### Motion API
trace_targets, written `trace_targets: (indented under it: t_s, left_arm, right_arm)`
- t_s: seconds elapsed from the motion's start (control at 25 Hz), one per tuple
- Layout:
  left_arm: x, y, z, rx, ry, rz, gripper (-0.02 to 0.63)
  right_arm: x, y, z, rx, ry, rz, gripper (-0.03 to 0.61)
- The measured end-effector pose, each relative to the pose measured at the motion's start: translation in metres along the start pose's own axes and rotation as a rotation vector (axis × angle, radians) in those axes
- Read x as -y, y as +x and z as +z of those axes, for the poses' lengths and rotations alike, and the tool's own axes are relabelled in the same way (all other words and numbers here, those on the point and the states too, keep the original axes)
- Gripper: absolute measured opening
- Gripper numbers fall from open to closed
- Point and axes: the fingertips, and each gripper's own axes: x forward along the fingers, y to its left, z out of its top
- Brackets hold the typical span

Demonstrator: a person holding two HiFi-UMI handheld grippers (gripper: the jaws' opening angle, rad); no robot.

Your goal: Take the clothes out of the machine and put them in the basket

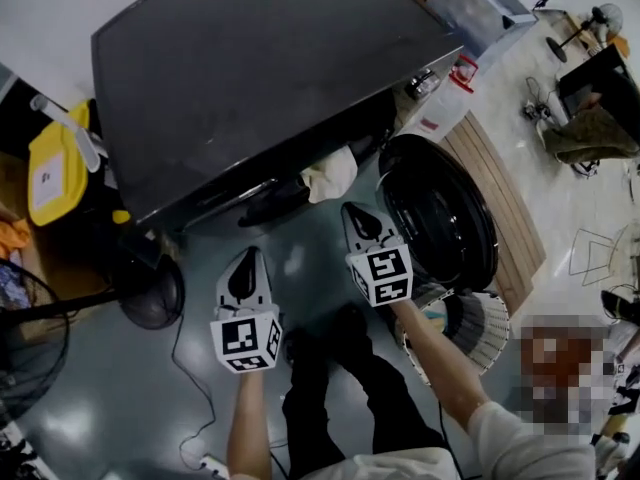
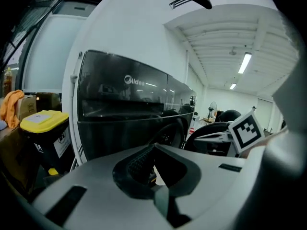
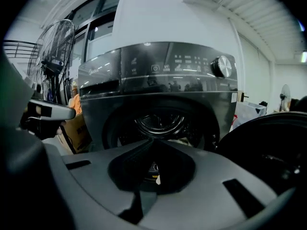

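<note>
The only piece of laundry you can see from above is a cream garment (image 1: 332,173) spilling over the lower lip of the machine (image 1: 250,78), just left of its open door (image 1: 440,208). The rest of the load, if there is any, sits back in the drum (image 3: 160,121), too dark to make out. Expect that garment to be soft and limp. It should fold and sag wherever you lift it, and it may be damp, heavier than it looks and clinging to whatever lies behind it. Take hold at the bunched, hanging part, where the cloth is thickest, not at a thin edge that could slip out. Your left gripper (image 1: 248,263) hangs low in front of the machine, left of the opening, well apart from the cloth. Its fingers (image 2: 139,161) are closed together on nothing. Your right gripper (image 1: 357,213) points up at the opening, just below and right of the garment but not touching it. Its fingers (image 3: 138,153) are also pressed together and empty, so they need to spread before they can bite. The basket (image 1: 478,333) stands on the floor at your right, beside the door and partly behind your right arm, so the carry should be short. Watch for a trailing end dragging on the floor.
</note>
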Motion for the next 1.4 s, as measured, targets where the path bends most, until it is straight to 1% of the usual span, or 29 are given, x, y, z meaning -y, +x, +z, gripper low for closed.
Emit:
trace_targets:
  t_s: [0.24, 0.44, 0.64, 0.72, 0.76, 0.84, 0.88, 0.92, 1.0, 1.12, 1.16, 1.28, 1.4]
  left_arm:
    - [-0.021, 0.049, -0.066, 0.003, -0.004, -0.004, 0.018]
    - [-0.026, 0.08, -0.113, 0.014, -0.001, -0.015, 0.018]
    - [-0.024, 0.11, -0.142, 0.039, 0.008, -0.037, 0.018]
    - [-0.021, 0.119, -0.152, 0.043, 0.01, -0.048, 0.018]
    - [-0.021, 0.123, -0.155, 0.046, 0.011, -0.052, 0.018]
    - [-0.022, 0.128, -0.161, 0.049, 0.021, -0.062, 0.018]
    - [-0.022, 0.129, -0.163, 0.049, 0.029, -0.068, 0.018]
    - [-0.022, 0.131, -0.164, 0.049, 0.034, -0.074, 0.018]
    - [-0.023, 0.133, -0.167, 0.049, 0.035, -0.084, 0.018]
    - [-0.028, 0.139, -0.175, 0.053, 0.046, -0.091, 0.018]
    - [-0.029, 0.141, -0.178, 0.057, 0.047, -0.094, 0.018]
    - [-0.029, 0.146, -0.188, 0.061, 0.054, -0.099, 0.018]
    - [-0.031, 0.151, -0.197, 0.053, 0.056, -0.094, 0.018]
  right_arm:
    - [0.012, 0.074, -0.058, 0.005, -0.026, -0.005, 0.023]
    - [0.025, 0.117, -0.103, 0.007, -0.028, -0.02, 0.023]
    - [0.047, 0.161, -0.123, 0.026, -0.03, -0.051, 0.023]
    - [0.055, 0.178, -0.128, 0.033, -0.018, -0.047, 0.025]
    - [0.058, 0.188, -0.129, 0.037, -0.005, -0.041, 0.048]
    - [0.061, 0.207, -0.13, 0.047, 0.02, -0.035, 0.205]
    - [0.063, 0.215, -0.13, 0.054, 0.029, -0.038, 0.264]
    - [0.065, 0.224, -0.132, 0.059, 0.035, -0.042, 0.31]
    - [0.07, 0.24, -0.137, 0.058, 0.046, -0.049, 0.379]
    - [0.081, 0.264, -0.153, 0.029, 0.067, -0.075, 0.456]
    - [0.084, 0.27, -0.16, 0.016, 0.069, -0.086, 0.471]
    - [0.089, 0.283, -0.178, -0.003, 0.064, -0.097, 0.497]
    - [0.092, 0.285, -0.181, 0.036, 0.056, -0.118, 0.503]
